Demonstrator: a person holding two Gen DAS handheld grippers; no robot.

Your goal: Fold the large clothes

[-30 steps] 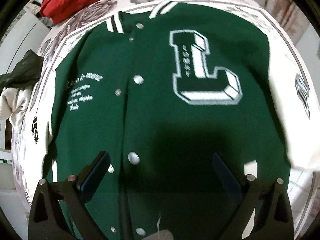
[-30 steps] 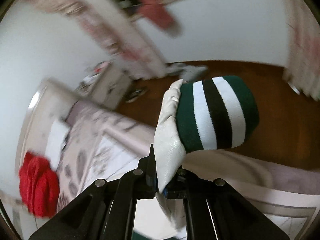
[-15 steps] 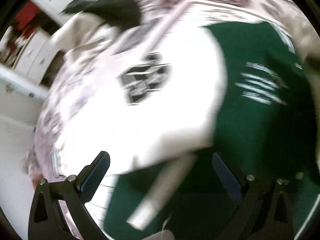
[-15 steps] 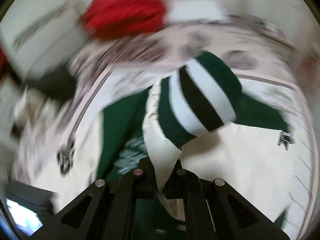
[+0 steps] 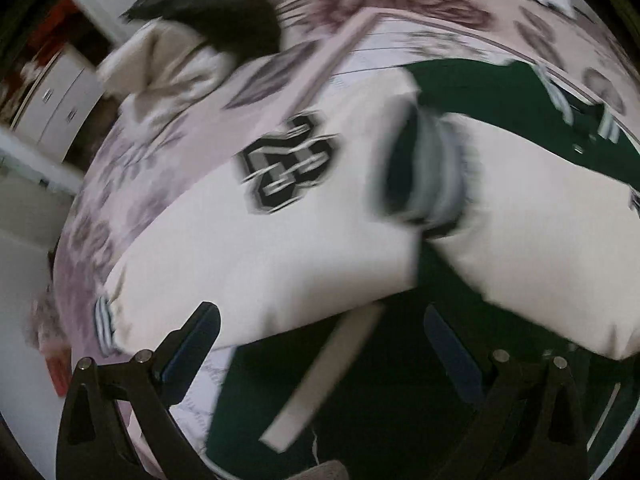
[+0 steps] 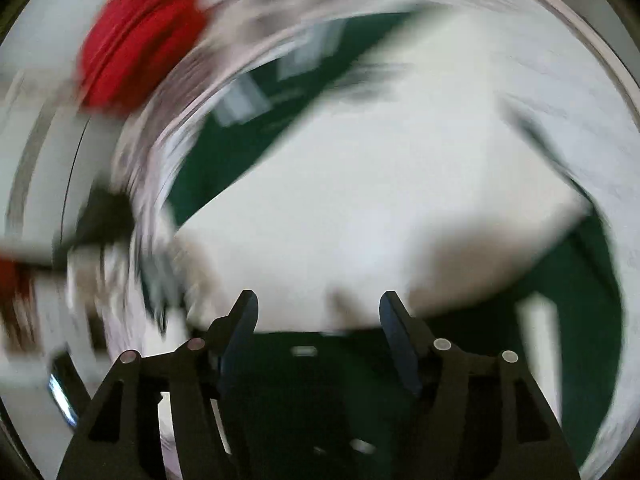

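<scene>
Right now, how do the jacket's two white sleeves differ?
The left sleeve lies out on the bed with a black patch facing up; the right sleeve lies across the green body. The left sleeve's cuff sits at the bed edge; the right's lies mid-jacket. Both are white with striped cuffs.

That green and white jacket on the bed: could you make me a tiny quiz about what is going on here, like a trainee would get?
1. True or false: the right gripper is clamped on a sleeve.
2. What colour are the jacket sleeves: A) red B) cream C) black?
3. Fill in: the striped cuff lies across the jacket's ____.

Key: 1 false, its jaws stand apart and empty, like the left gripper. 2 B. 3 front, with the sleeve folded inward.
</scene>
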